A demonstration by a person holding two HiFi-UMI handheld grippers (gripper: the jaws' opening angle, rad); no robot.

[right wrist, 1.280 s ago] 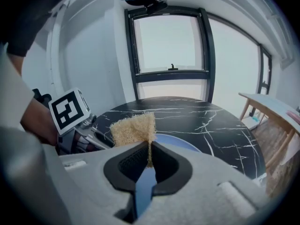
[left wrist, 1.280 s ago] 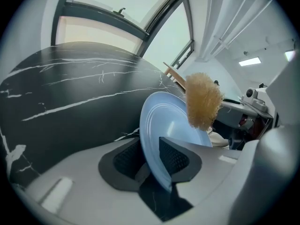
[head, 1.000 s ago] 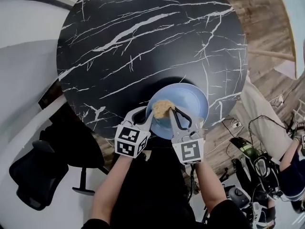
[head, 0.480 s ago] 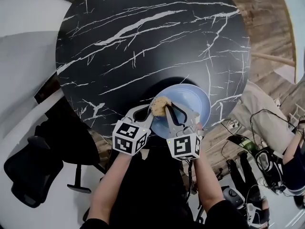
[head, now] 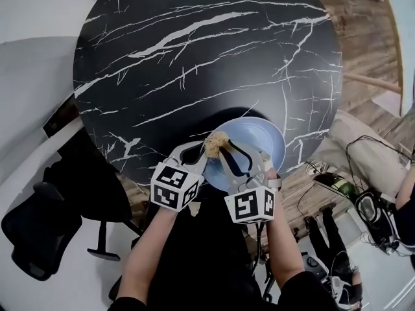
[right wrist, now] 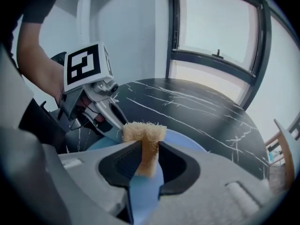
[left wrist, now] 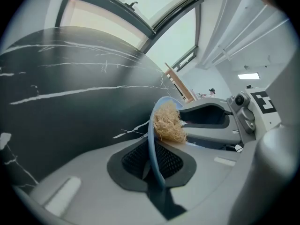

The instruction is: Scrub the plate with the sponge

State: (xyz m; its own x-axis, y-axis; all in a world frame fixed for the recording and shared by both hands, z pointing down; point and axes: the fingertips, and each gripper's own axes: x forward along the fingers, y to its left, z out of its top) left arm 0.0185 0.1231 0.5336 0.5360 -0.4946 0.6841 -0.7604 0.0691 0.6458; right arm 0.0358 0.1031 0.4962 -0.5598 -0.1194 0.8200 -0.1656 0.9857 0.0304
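A light blue plate (head: 259, 138) lies at the near edge of the round black marble table (head: 194, 57). My left gripper (head: 201, 155) reaches its near-left rim, and the rim (left wrist: 152, 139) runs edge-on between its jaws, which are closing on it. My right gripper (head: 224, 151) is shut on a tan fibrous sponge (head: 215, 144), pinched upright between its pads (right wrist: 144, 135). The sponge (left wrist: 168, 123) rests against the plate's inner face just past the left jaws. The left gripper's fingers (right wrist: 112, 114) show beside the sponge in the right gripper view.
A black office chair (head: 39, 232) stands on the floor at lower left. Wooden flooring, cables and gear (head: 363, 206) lie at the right, with a person's trouser leg (head: 363, 154) nearby. The far part of the table holds nothing.
The sponge has slid left across the plate to its near-left rim. Both grippers have drawn closer together, and the left jaws have narrowed onto the rim.
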